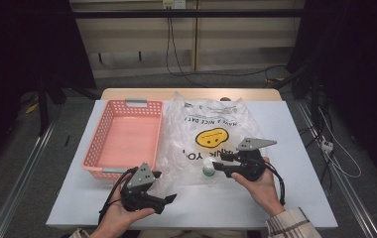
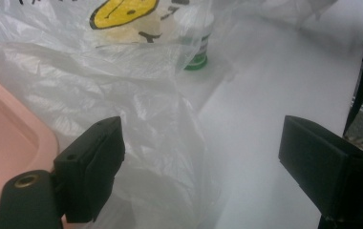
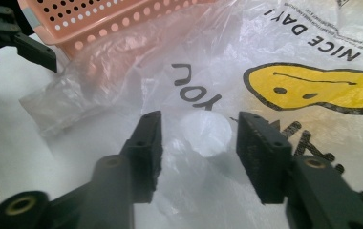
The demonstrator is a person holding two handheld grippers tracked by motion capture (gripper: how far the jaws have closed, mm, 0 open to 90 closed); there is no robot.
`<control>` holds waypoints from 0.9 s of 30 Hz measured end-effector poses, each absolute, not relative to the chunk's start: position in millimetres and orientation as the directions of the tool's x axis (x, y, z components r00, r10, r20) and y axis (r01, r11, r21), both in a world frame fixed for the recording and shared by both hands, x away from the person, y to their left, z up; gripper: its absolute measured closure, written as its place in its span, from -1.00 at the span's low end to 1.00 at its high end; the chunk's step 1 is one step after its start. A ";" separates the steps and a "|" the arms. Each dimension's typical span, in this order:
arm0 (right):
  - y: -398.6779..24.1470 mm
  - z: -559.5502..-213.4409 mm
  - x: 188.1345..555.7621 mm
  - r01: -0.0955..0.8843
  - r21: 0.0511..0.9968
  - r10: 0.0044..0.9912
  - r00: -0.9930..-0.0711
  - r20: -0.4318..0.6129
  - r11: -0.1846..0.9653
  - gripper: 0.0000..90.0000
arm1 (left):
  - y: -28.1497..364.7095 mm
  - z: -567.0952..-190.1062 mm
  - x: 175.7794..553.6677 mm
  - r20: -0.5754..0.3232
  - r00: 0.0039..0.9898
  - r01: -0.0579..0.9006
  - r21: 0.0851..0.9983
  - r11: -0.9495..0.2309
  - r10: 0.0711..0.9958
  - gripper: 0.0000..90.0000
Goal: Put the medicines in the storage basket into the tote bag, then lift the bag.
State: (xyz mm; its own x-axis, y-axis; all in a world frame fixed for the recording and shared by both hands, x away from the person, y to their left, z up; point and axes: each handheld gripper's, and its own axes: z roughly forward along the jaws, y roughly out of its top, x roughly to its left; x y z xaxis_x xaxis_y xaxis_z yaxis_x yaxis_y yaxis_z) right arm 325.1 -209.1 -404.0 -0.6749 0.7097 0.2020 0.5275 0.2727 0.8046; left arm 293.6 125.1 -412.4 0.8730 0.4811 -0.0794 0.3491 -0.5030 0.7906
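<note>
A clear plastic bag [image 1: 211,119] printed with a yellow smiley face lies crumpled on the white table [image 1: 295,148]. A small white bottle with a green base [image 1: 208,168] stands at the bag's near edge, under the film. My right gripper [image 1: 219,161] is open just right of it. In the right gripper view its jaws [image 3: 198,129] flank the bottle's round white top [image 3: 208,136] without touching it. My left gripper [image 1: 165,187] is open at the bag's near left corner. In the left gripper view the bag [image 2: 122,95] lies between its wide jaws [image 2: 201,143], with the bottle [image 2: 198,43] farther off.
A pink perforated basket [image 1: 94,144] stands left of the bag, its inside bare, and shows at the edge of both gripper views [image 2: 7,143] [image 3: 122,24]. Bare white tabletop [image 2: 275,86] stretches right of the bag. Cables hang beyond the table's far edge.
</note>
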 end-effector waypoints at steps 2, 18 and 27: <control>-212.0 -402.1 321.1 0.523 0.809 0.714 -0.672 0.198 0.268 0.06 | 129.0 -415.0 295.3 -0.070 0.869 0.349 0.790 -0.505 0.490 -0.67; -242.9 -389.6 291.4 0.479 0.855 0.809 -0.572 0.134 0.197 -0.46 | 142.0 -416.5 278.6 -0.088 0.854 0.363 0.808 -0.464 0.514 -0.68; -275.2 -395.6 273.3 0.495 0.852 0.860 -0.496 0.118 0.169 -0.57 | 142.0 -425.5 279.5 -0.080 0.847 0.380 0.783 -0.493 0.525 -0.63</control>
State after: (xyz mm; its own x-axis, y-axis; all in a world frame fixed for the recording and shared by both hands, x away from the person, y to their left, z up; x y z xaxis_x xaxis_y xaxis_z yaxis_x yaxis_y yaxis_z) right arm 273.3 -275.2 -395.6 -0.4964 0.8601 0.1178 0.4951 0.1690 0.8523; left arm 279.5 142.0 -425.5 0.8471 0.5253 -0.0802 0.3798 -0.4929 0.7828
